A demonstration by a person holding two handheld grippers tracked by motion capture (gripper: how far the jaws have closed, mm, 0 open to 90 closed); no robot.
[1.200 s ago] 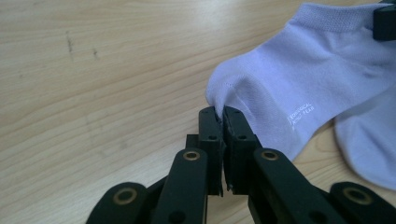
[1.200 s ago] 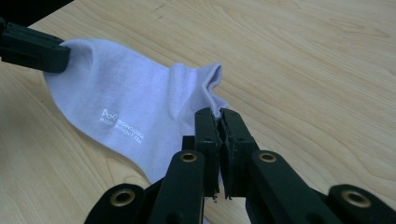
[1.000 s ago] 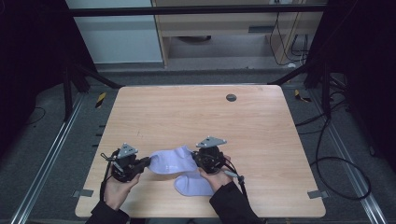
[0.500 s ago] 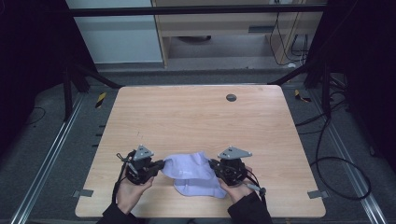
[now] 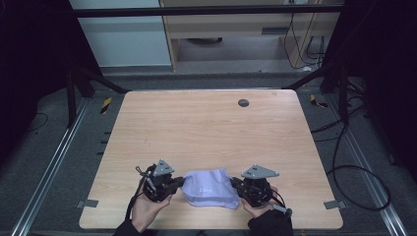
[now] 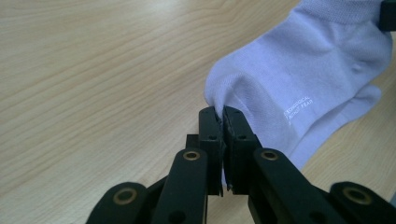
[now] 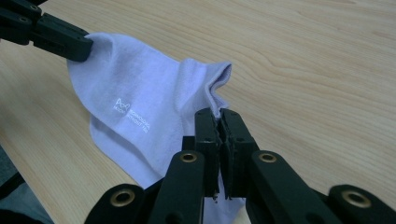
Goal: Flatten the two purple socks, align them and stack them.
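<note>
A pale lilac sock (image 5: 210, 188) lies stretched between my two grippers near the front edge of the wooden table (image 5: 206, 132). My left gripper (image 5: 181, 182) is shut on the sock's left end; in the left gripper view the jaws pinch a fold of the sock (image 6: 289, 79) at the left gripper's tips (image 6: 219, 112). My right gripper (image 5: 235, 185) is shut on the sock's right end; in the right gripper view the right gripper's tips (image 7: 217, 114) clamp the sock (image 7: 140, 107) at its cuff edge, and the left gripper (image 7: 70, 44) holds the far corner. Small white lettering shows on the fabric.
A dark round hole (image 5: 243, 103) sits in the table near its far edge. Hands hold both grippers at the bottom of the high view. Metal frame rails and cables run along the floor on both sides.
Both grippers have moved to the right and apart with the sock, which is now spread wider between them and drawn flatter near the front edge.
</note>
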